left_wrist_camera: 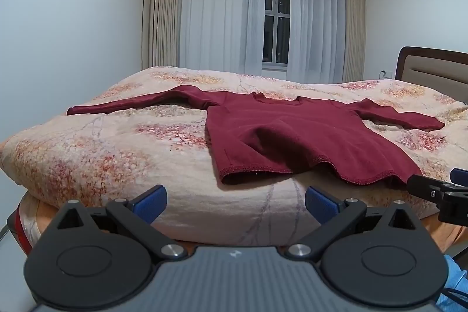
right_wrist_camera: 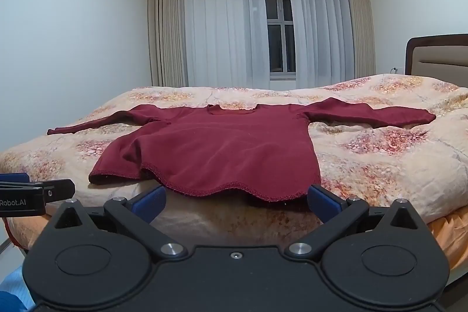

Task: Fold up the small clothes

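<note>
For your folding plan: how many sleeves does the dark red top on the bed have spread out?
2. The left sleeve stretches toward the bed's left edge; the right sleeve reaches toward the headboard. Neither is folded in.

Both grippers (left_wrist_camera: 235, 203) (right_wrist_camera: 235, 202): black linkage arms, blue pads, silver screws; "Robot.AI" marking on left one.

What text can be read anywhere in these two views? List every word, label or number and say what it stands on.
"Robot.AI" in white letters on the black body of the left gripper, at the left edge of the right wrist view; the start of the word may be cut off by the frame.
A small pale mark on the grey housing of the left gripper in its own view: too small to read.
No text on the dark red sweater, the floral quilt or the right gripper.
</note>
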A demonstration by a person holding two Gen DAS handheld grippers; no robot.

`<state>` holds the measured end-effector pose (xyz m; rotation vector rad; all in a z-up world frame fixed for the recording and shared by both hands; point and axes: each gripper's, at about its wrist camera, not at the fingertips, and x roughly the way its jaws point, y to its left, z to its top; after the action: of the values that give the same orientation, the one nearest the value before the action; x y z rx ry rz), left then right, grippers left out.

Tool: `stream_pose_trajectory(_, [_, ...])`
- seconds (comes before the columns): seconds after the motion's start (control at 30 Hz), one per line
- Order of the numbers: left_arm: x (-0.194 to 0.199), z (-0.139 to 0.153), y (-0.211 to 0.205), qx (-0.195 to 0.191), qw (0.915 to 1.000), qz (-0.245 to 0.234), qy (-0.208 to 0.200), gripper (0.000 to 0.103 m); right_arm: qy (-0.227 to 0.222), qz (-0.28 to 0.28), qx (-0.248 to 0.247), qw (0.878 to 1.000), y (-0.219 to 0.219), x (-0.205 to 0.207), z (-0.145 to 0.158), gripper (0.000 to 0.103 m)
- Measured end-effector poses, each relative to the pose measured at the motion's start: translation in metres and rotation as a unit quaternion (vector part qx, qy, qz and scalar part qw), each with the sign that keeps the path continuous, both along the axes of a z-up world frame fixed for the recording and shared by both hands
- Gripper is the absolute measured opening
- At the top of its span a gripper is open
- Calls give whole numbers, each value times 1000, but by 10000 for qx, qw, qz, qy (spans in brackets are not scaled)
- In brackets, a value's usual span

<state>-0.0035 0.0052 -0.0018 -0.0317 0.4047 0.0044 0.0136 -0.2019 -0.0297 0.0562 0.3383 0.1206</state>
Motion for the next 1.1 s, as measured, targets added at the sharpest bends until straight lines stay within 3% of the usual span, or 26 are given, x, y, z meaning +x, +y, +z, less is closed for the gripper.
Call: stream_pose_trajectory(1.1, [5, -1, -1, 20, 10000, 28, 34, 103, 22, 1, 25, 10000, -1, -1, 0, 103])
